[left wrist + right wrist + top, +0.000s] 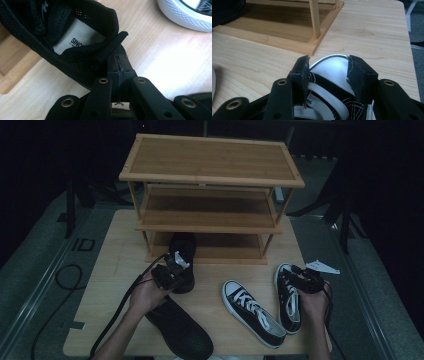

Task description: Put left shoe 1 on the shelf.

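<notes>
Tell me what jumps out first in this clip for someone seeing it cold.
The three-tier wooden shoe rack at the table's far side dominates. In front of it, the left tongs are pinched shut on the heel of a black shoe whose toe pokes into the bottom shelf. At the right, the right tongs straddle the toe of a black-and-white sneaker, its mate lying beside it.

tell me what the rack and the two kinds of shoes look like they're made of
Rack: light wood, likely bamboo, smooth, with visible grain and slatted strips.
Black shoe at the left gripper: matte knit or mesh fabric, going by its woven texture and fabric heel loop.
Sneaker between the right gripper jaws: probably black canvas with white stitching, flat white laces and a smooth white rubber toe cap.
</notes>
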`<state>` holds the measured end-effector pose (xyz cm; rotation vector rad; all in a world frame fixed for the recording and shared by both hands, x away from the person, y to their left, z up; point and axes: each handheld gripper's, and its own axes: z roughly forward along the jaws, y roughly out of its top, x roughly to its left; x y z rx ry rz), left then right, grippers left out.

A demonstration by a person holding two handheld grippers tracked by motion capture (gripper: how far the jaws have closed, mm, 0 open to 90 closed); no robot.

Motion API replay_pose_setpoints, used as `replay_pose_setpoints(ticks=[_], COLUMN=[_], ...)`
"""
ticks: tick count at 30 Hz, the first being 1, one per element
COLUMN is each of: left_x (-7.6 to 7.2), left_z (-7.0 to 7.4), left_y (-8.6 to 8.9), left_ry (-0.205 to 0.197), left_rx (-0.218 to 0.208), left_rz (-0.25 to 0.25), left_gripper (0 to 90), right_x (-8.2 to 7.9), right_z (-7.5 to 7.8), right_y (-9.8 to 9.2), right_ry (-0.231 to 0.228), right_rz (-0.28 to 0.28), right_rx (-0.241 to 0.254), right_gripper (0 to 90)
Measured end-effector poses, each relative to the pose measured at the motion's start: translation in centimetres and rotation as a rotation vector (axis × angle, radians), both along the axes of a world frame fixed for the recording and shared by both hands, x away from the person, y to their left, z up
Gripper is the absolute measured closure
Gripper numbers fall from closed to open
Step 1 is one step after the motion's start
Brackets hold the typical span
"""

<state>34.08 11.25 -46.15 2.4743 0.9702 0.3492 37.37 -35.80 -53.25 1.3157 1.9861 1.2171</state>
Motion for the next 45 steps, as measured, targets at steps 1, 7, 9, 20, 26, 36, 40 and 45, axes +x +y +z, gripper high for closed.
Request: replay_pose_setpoints(ticks=[1,7,9,20,26,36,40,45], left_x=[0.1,1.2,1.8,1.9,1.5,2.1,2.6,3.2], left_z=[0.0,0.5,0.5,-0.1,-0.2,0.0,0.1,0.2], left_y=[0.0,0.1,0.0,-0.6,-0.6,0.1,0.2,0.3], left_ry=[-0.003,-0.036,-0.029,0.012,0.036,0.047,0.022,0.016], left_rx=[0.003,0.034,0.028,0.096,0.146,0.138,0.167,0.157], left_rz=[0.007,0.04,0.026,-0.006,0.007,0.001,0.0,-0.012], left_gripper=[90.0,89.9,89.9,88.5,88.3,89.9,89.9,89.9], right_x=[0.0,0.0,0.0,0.0,0.0,0.0,0.0,0.0], right_z=[0.0,0.0,0.0,0.0,0.0,0.0,0.0,0.0], right_y=[0.0,0.0,0.0,-0.1,0.0,0.0,0.0,0.0], right_ry=[0.001,0.001,0.001,0.001,0.001,0.0,0.0,0.0], right_rz=[0.0,-0.001,-0.001,0.002,0.001,0.0,0.0,0.0], right_rx=[0.0,0.002,0.002,0.003,0.002,0.001,0.001,0.001], right_gripper=[52.5,52.5,52.5,52.5,52.5,52.5,52.5,52.5])
